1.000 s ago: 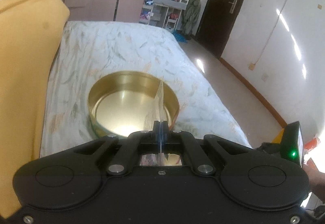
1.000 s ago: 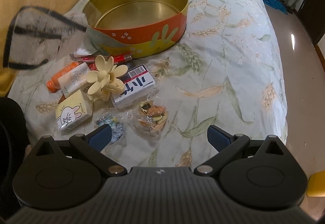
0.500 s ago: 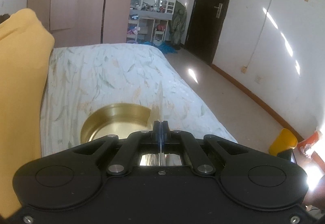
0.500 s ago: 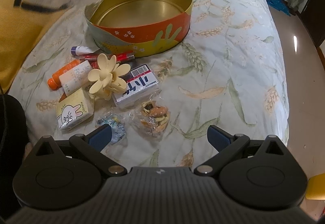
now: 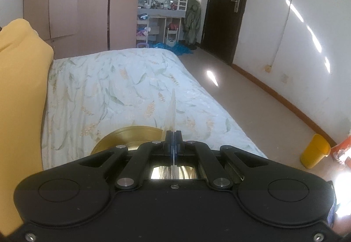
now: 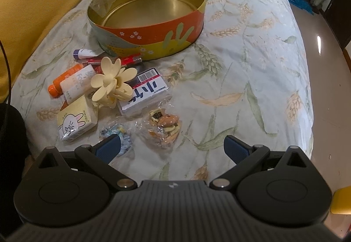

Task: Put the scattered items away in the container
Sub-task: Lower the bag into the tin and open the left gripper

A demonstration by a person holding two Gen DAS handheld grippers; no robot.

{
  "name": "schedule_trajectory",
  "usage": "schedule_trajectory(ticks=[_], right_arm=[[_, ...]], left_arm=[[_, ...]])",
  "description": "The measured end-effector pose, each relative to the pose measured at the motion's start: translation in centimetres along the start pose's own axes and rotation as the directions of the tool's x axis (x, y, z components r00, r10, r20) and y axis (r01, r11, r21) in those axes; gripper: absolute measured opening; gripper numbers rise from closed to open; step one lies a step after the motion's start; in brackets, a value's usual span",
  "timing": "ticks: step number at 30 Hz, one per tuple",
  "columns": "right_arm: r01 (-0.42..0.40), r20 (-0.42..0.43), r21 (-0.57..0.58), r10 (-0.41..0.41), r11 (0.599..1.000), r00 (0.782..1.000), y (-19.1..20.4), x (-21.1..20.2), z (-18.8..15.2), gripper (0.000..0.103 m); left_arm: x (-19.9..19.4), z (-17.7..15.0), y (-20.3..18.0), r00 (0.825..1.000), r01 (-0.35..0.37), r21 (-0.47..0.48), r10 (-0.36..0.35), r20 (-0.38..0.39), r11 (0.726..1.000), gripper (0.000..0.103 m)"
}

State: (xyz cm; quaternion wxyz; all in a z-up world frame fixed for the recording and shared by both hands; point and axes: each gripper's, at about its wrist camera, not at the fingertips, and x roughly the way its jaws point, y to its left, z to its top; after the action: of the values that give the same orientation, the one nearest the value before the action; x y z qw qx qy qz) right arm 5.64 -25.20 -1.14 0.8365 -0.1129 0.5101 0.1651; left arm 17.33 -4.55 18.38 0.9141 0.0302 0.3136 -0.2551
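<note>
The left gripper (image 5: 173,143) is pinched on a thin clear plastic sheet (image 5: 172,110), light, floppy and slippery, best held by its edge. It stands above the round tin (image 6: 151,20), at its 10 o'clock rim. The right gripper (image 6: 169,145), spread wide, hovers empty over the snack packet (image 6: 164,126).

A bed (image 6: 252,49) in a leaf-print sheet carries it all: round tin (image 6: 151,29) open, and just before it a flower hair clip (image 6: 113,85), orange tube (image 6: 63,79), bunny tissue pack (image 6: 75,122), barcode packet (image 6: 145,94), snack bag (image 6: 165,128).
</note>
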Motion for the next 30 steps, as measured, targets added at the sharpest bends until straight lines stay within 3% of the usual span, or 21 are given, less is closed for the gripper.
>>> schedule_trajectory(ticks=[19,22,23,24,26,30], right_arm=[[0.018,-0.011,-0.03,-0.019,0.999,1.0,0.5,1.5,1.8,0.103],[0.021,-0.015,-0.033,-0.022,0.999,1.0,0.7,1.7,2.0,0.103],[0.022,-0.016,-0.035,-0.022,0.999,1.0,0.7,1.8,2.1,0.103],[0.021,-0.016,-0.038,-0.022,0.999,1.0,0.9,1.8,2.2,0.103],[0.022,-0.014,-0.044,-0.023,0.999,1.0,1.1,1.8,2.4,0.103],[0.023,-0.001,-0.058,-0.023,0.998,1.0,1.4,1.4,2.5,0.103]], left_arm=[[9.2,0.0,3.8,0.995,-0.071,-0.076,0.065,-0.075,0.995,0.0],[10.2,0.0,4.4,0.993,-0.082,-0.085,0.074,-0.096,0.993,0.004],[10.6,-0.1,4.6,0.992,-0.09,-0.091,0.081,-0.1,0.992,0.02],[10.8,0.0,4.9,0.99,-0.101,-0.101,0.09,-0.104,0.99,0.063],[10.8,-0.4,5.4,0.989,-0.132,-0.126,0.122,-0.083,0.983,0.098],[10.5,-1.6,6.1,0.986,-0.143,-0.136,0.13,-0.103,0.98,0.098]])
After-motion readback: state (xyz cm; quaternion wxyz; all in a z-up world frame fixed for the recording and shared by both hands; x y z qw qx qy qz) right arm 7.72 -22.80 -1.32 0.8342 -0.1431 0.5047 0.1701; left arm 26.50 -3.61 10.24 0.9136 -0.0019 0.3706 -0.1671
